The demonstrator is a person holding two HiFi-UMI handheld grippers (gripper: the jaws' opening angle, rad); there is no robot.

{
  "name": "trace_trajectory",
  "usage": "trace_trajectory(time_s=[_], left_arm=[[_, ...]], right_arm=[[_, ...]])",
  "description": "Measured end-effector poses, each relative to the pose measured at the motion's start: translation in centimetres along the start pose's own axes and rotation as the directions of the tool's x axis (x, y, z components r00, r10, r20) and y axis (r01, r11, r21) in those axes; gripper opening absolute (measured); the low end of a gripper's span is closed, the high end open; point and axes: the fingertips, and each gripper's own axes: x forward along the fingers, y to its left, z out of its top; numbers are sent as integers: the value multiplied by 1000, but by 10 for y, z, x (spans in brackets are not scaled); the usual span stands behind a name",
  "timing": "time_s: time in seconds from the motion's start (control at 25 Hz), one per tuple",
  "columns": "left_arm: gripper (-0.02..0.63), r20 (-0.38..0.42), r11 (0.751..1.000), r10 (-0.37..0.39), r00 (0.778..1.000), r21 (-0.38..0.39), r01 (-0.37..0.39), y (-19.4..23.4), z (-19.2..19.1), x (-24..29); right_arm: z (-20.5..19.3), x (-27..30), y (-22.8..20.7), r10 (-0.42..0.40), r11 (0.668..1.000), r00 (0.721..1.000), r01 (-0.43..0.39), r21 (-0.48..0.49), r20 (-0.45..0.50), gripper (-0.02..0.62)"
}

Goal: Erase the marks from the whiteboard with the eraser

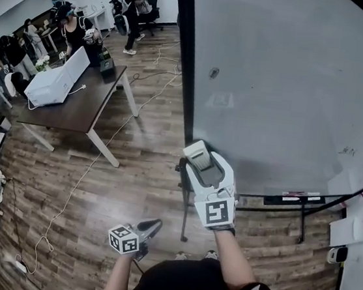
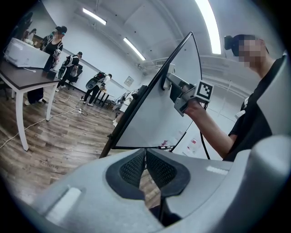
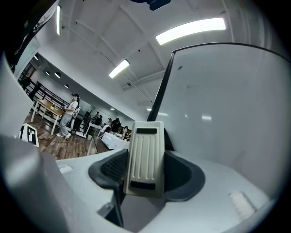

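The whiteboard (image 1: 287, 88) fills the upper right of the head view, with a small dark mark (image 1: 214, 72) near its upper left and faint scribbles (image 1: 347, 151) at its right. My right gripper (image 1: 200, 164) is shut on the white ribbed eraser (image 3: 144, 157), held at the board's lower left corner; the eraser (image 1: 198, 152) points at the board. My left gripper (image 1: 150, 226) hangs low by my body, away from the board, its pads (image 2: 134, 167) closed together with nothing between them. The left gripper view shows the whiteboard (image 2: 163, 109) edge-on and the right gripper (image 2: 169, 83) against it.
The board stands on a black frame (image 1: 185, 63) with a tray holding markers (image 1: 300, 197). A dark table (image 1: 82, 99) with a white machine (image 1: 55, 79) stands to the left, cables trail over the wood floor (image 1: 94, 163), and several people (image 1: 130, 0) are at the back. Papers (image 1: 355, 225) hang at right.
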Motion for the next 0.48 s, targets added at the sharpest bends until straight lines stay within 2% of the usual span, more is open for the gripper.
trace_trajectory(time_s=[0.48], left_arm=[[18, -28, 999, -43, 999, 1, 44, -3, -12, 0]], right_arm=[[-62, -6, 16, 9, 999, 994, -4, 52, -113, 255]])
